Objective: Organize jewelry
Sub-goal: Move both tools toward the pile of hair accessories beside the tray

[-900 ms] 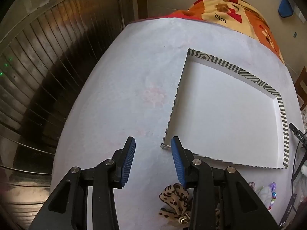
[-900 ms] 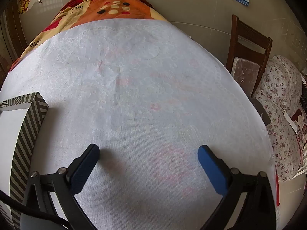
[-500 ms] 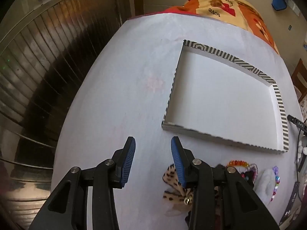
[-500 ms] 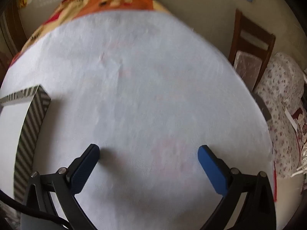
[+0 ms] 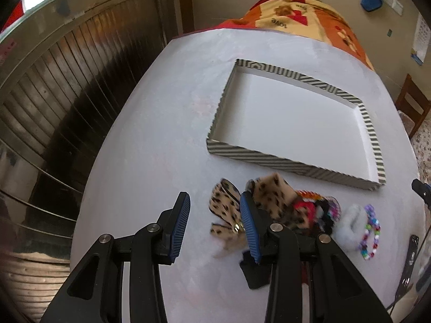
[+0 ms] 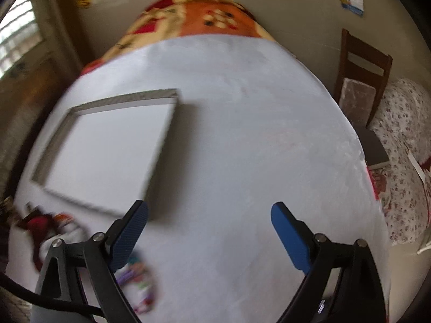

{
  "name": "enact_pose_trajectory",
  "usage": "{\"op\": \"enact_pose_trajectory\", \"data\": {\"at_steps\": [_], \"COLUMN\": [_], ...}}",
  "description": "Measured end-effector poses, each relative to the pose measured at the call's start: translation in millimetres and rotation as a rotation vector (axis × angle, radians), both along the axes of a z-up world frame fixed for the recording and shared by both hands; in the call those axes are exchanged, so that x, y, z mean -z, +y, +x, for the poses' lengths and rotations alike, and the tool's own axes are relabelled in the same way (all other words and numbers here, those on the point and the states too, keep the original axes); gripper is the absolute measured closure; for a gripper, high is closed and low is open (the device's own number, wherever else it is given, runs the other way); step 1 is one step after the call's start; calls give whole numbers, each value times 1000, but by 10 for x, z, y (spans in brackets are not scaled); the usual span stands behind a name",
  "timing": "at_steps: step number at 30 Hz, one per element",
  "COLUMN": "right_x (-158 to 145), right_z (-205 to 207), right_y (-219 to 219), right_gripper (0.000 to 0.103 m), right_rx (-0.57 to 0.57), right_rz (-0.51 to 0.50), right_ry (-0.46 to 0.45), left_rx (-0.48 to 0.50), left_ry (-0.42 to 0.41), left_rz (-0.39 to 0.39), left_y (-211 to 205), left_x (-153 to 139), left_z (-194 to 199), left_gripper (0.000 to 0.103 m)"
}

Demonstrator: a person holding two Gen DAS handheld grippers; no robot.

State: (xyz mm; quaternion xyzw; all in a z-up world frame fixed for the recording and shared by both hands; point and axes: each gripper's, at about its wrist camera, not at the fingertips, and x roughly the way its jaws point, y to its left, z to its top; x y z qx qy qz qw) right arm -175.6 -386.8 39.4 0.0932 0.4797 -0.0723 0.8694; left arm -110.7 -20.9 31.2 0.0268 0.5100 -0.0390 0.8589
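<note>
Left gripper (image 5: 214,224) part-open, right gripper (image 6: 208,238) spread wide.

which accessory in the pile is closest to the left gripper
The leopard-print bow, right beside the left gripper; the white scrunchie and beaded bracelet lie farther right.

- left gripper (image 5: 214,226) pulled back; leopard-print bow (image 5: 226,215), bead bracelet (image 5: 370,232) now in view
- right gripper (image 6: 208,235) drew back; striped tray (image 6: 159,95) fully visible
</note>
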Motion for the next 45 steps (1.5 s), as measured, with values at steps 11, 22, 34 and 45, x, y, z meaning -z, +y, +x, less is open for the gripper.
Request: {"op": "enact_pose_trajectory", "data": {"at_steps": [11,22,34,45], "right_x": [-248,-313,-359,-388], "right_z": [-545,-682,-660,-671], "right_y": [643,874,1054,1108], "right_gripper": [8,8,8,8], "right_rx": [-94,-139,-190,-198], "right_rz": [49,59,87,82], "right_ry": [-45,-66,-78,-69], "left_rx": [23,37,49,59], "left_ry": [-2,1,-21,-22], "left_rz": [-35,-33,-35,-32], "left_y": [-78,-35,-28,-57], "left_x": [-79,-97,-169,-180], "left_z": [-342,-493,-523,-523], "left_gripper": [87,87,87,87]}}
